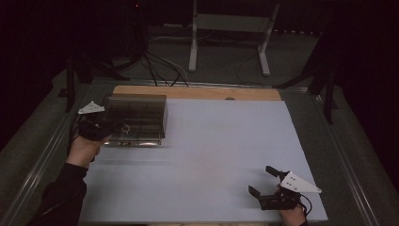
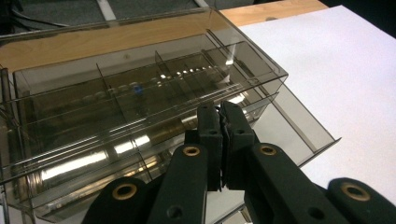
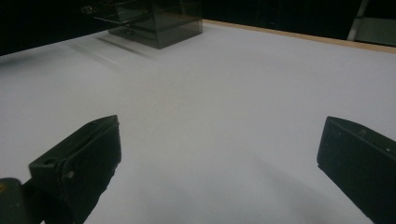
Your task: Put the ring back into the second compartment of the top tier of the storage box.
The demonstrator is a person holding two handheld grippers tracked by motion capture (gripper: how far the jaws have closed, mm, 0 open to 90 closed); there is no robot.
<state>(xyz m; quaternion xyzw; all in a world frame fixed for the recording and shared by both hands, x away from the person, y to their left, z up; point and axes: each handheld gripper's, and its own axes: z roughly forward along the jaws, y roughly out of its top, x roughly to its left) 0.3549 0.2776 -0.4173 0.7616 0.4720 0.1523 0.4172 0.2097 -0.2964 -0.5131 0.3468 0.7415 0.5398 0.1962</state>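
Observation:
A smoky clear plastic compartment box (image 1: 136,113) stands at the far left of the white table top (image 1: 211,155). Thin dividers split the box (image 2: 140,93) into several cells, and a small blue item (image 2: 135,88) lies in one of them. My left gripper (image 1: 113,128) is at the box's near left side, its jaws pressed together. In the left gripper view the left gripper (image 2: 221,109) has its tips right at the box's front rim; I cannot tell whether they pinch a thin edge. My right gripper (image 1: 260,179) rests open near the front right, with nothing between its fingers.
A wooden strip (image 1: 197,92) runs along the table's far edge. Behind it on the floor are dark cables (image 1: 160,68) and a white metal frame (image 1: 228,37). In the right gripper view the box (image 3: 154,23) sits far off across bare white surface (image 3: 219,93).

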